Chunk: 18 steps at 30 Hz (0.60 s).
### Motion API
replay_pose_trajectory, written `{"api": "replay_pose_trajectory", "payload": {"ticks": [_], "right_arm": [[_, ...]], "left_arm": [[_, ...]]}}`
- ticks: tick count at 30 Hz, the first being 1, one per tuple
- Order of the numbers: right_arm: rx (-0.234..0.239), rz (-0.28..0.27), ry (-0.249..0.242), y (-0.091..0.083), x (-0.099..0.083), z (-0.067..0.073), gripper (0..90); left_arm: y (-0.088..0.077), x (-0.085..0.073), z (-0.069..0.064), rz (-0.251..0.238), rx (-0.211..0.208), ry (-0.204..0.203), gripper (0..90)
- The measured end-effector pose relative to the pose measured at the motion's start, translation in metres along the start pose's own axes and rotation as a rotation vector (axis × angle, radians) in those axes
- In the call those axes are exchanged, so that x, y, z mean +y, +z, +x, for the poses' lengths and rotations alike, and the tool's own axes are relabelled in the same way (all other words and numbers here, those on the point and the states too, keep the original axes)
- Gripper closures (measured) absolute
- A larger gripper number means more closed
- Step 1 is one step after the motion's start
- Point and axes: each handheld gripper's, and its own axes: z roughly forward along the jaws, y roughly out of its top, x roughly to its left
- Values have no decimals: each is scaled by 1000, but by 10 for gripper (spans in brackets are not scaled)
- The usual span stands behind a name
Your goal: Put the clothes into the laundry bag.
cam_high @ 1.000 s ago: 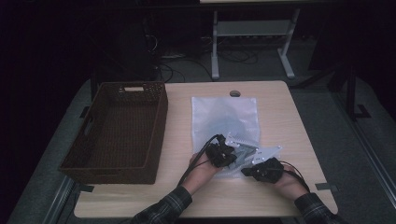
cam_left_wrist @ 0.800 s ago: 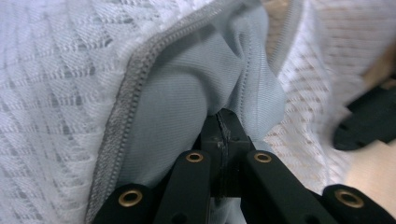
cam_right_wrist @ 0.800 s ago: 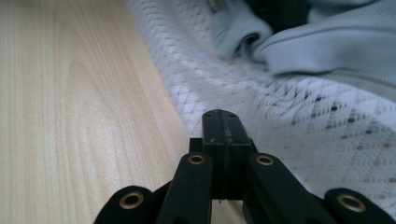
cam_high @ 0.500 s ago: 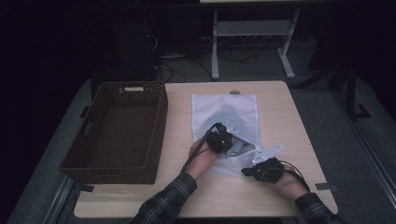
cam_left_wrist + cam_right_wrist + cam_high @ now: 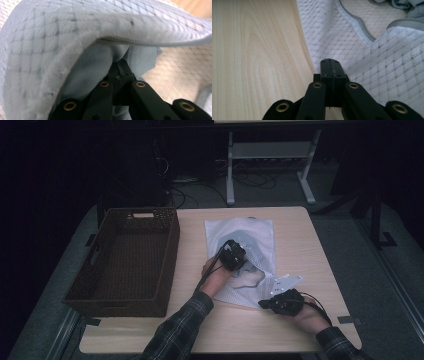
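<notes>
1. Lying flat on the pale wooden tabletop (image 5: 320, 250) is a white mesh bag (image 5: 260, 232), just right of a brown woven basket (image 5: 125, 260).
2. A light blue cloth (image 5: 100, 62) sits inside the bag's open mouth, under its raised upper layer.
3. The left tongs (image 5: 234, 256) rest over the middle of the bag; in the left gripper view the jaws are closed, their tips pushed into the blue cloth (whether they pinch a fold of it I cannot tell).
4. The right tongs (image 5: 267, 304) are at the bag's near right corner, jaws closed, tips at the mesh edge where it meets bare wood; in the right gripper view (image 5: 331, 65) I cannot tell if mesh is caught between them.
5. Both forearms wear plaid sleeves (image 5: 180, 330).
</notes>
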Motion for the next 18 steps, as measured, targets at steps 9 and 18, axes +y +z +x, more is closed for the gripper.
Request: {"api": "replay_pose_trajectory", "payload": {"ticks": [9,18], "right_arm": [[-1,-1,-1,0,0,0,900],[6,-1,3,-1,-1,0,900]], "left_arm": [[10,9,14,-2,22,-28,900],[6,6,15,-30,-32,-59,884]]}}
